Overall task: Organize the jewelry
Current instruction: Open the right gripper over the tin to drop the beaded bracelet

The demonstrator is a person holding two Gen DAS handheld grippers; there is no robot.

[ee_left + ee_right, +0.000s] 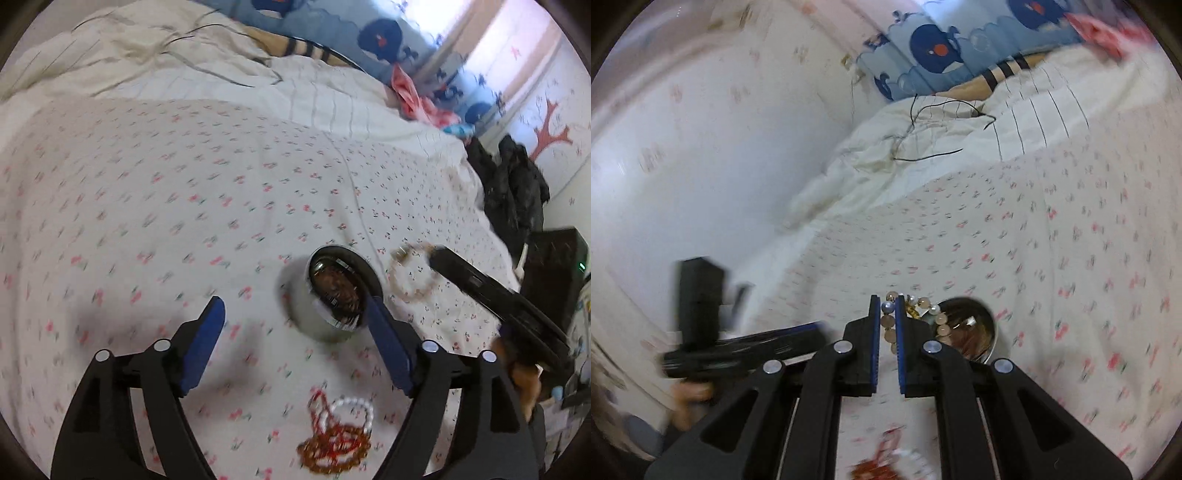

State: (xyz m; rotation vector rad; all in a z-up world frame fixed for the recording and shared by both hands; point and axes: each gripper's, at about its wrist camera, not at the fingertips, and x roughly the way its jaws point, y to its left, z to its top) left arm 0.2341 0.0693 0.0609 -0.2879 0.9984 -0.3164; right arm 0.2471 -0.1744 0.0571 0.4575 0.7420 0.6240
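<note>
Bed: a wide bed under a white sheet printed with small red cherries (184,206); a crumpled cream duvet (122,55) lies along its far edge.
Left tool: the black two-finger tool with blue pads (295,339) stands spread wide, nothing between the pads; its right finger crosses in front of the tin.
Right tool: the black two-finger tool with blue pads (886,325) is pressed together, pinching a bracelet of pale peach and white beads (886,321), which hangs above the sheet just beside the tin.
Tin: a round silver metal tin (325,291), open, sits on the sheet well in from the edges.
Loose jewelry: a tangled red-and-amber bead necklace (332,446) with a white pearl bracelet (351,406) on it lies nearer the bed's near edge, apart from the tin.
</note>
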